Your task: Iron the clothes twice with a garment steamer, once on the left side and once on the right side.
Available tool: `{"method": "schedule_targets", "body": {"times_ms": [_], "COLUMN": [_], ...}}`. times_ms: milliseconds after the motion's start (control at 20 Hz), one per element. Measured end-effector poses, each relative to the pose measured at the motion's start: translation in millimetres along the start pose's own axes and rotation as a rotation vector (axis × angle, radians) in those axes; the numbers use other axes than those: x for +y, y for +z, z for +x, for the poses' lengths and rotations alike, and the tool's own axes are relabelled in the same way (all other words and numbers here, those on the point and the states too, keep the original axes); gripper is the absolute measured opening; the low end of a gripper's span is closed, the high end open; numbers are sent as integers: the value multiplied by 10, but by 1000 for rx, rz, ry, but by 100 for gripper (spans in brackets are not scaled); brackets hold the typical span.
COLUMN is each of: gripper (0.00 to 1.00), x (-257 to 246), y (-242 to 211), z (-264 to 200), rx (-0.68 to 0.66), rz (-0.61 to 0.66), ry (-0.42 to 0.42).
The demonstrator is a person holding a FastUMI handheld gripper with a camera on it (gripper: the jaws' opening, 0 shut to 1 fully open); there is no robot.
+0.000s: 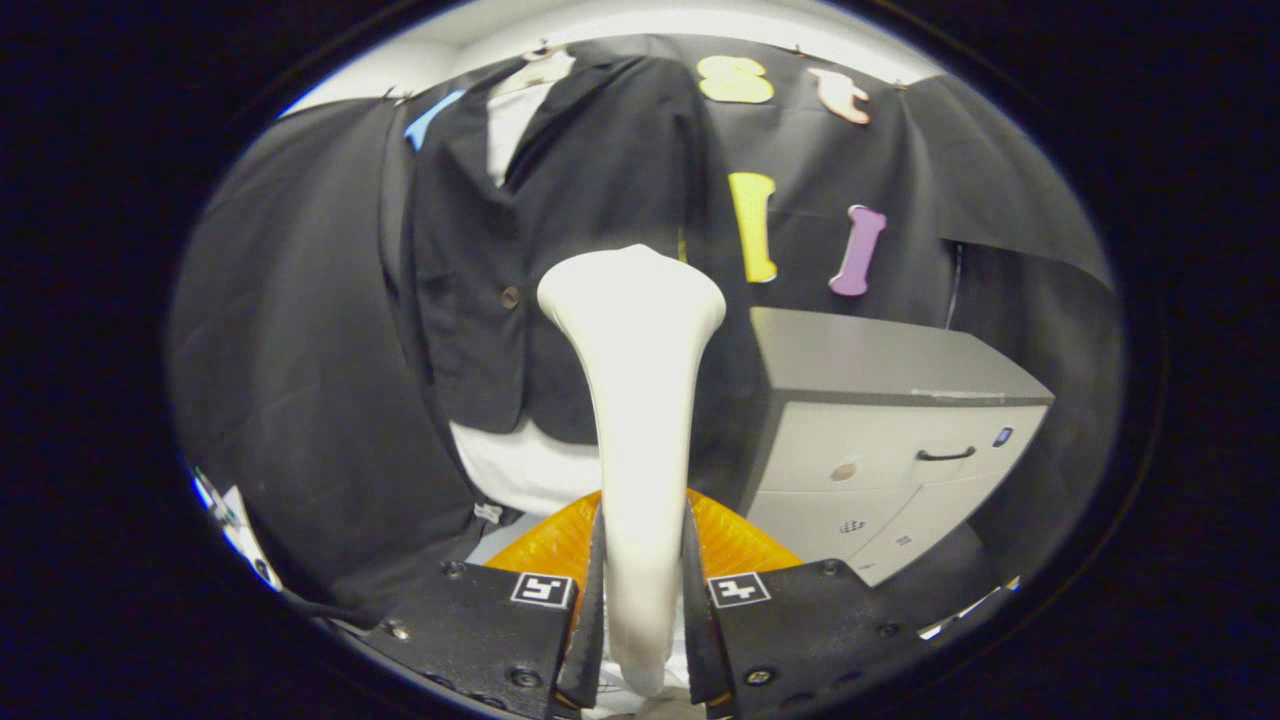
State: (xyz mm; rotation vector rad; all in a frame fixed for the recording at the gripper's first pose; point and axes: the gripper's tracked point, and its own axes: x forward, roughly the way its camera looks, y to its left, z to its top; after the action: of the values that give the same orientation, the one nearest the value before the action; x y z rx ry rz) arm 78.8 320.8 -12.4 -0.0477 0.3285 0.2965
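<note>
Steamer (632, 400) stands upright between the gripper (643, 590) fingers, white, narrow at the handle and flaring to a broad head at the far end. Both fingers press on the handle from left and right, so the gripper is closed onto it with only the handle's width between the jaws. Each finger carries a square marker tag on its near face.

Head of the steamer sits in front of the jacket (560, 250), over its right half, near the lower front. Whether the head touches the cloth cannot be told from this angle.

Jacket is dark, hanging on the far wall, lapels open at the top, one button (510, 296) visible just left of the steamer head. A white shirt (515, 115) shows at the collar, and its white hem (520, 465) hangs out below the jacket's lower edge, left of the steamer handle.

An orange ribbed part (735, 540) shows low down behind the handle, on both sides of it, just beyond the fingers.

Cabinet (880, 420) stands to the right of the steamer, grey top, pale drawer fronts, one dark handle (945, 454) on the upper drawer. It is set apart from the jacket.

Dark cloth (290, 380) drapes the wall to the left of the jacket and behind the cabinet.
</note>
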Motion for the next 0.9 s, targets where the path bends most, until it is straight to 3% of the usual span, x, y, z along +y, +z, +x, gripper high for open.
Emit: {"method": "schedule_targets", "body": {"times_ms": [200,500,900], "gripper": [36,36,36], "x": [-590,-1570,-2595], "y": [488,785,629], "z": [-295,-511,-854], "rx": [-111,-177,-176], "rz": [79,158,200], "ry": [4,-16,-26]}}
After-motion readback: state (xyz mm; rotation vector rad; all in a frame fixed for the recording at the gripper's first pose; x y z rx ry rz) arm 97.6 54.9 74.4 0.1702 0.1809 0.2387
